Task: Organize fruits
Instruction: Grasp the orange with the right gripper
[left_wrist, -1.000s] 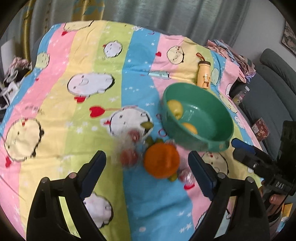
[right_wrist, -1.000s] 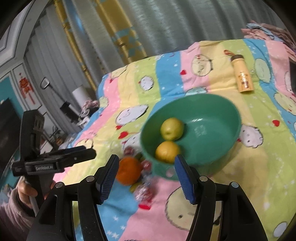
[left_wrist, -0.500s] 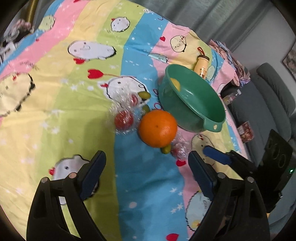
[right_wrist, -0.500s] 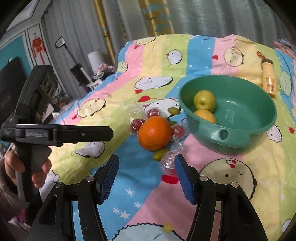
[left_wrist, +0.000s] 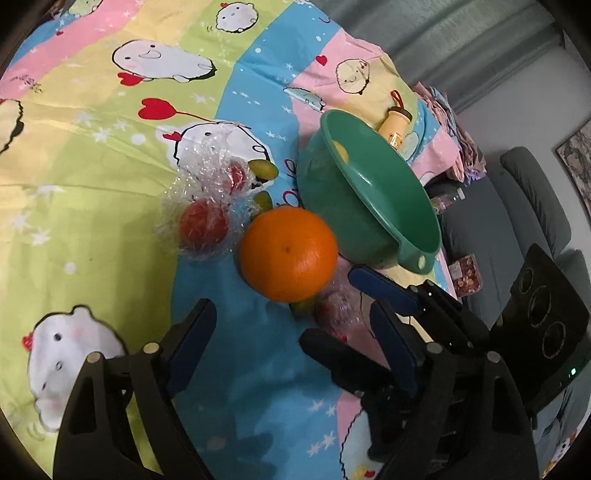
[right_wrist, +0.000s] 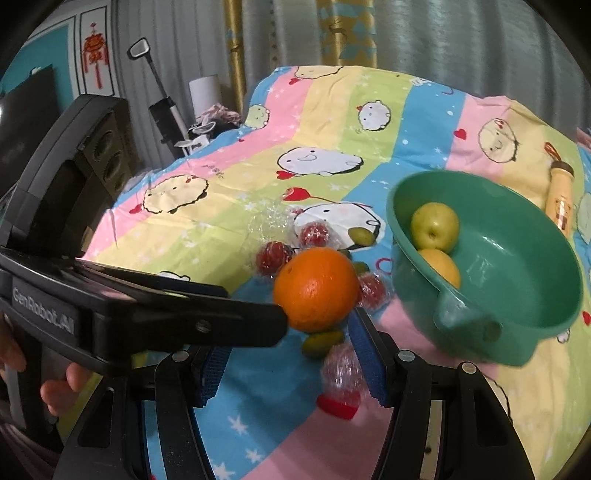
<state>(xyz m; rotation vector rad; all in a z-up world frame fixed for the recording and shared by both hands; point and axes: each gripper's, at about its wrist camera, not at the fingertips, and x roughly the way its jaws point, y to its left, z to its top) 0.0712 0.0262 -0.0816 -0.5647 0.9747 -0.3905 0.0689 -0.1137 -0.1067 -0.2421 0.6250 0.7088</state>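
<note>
Left gripper (left_wrist: 291, 325) jaws closing, nothing gripped, orange (left_wrist: 288, 254) just ahead, right gripper (right_wrist: 291, 350) part-open and empty, green bowl (right_wrist: 524, 295) beside holding two fruits

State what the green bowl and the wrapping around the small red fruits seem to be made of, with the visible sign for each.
Green bowl: probably moulded plastic, smooth and semi-glossy; soft highlights on its wall and a one-piece handle tab with a hole suggest this.
Wrapping on the small red fruits: likely thin clear plastic film; it is transparent, crinkled and glinting.
</note>
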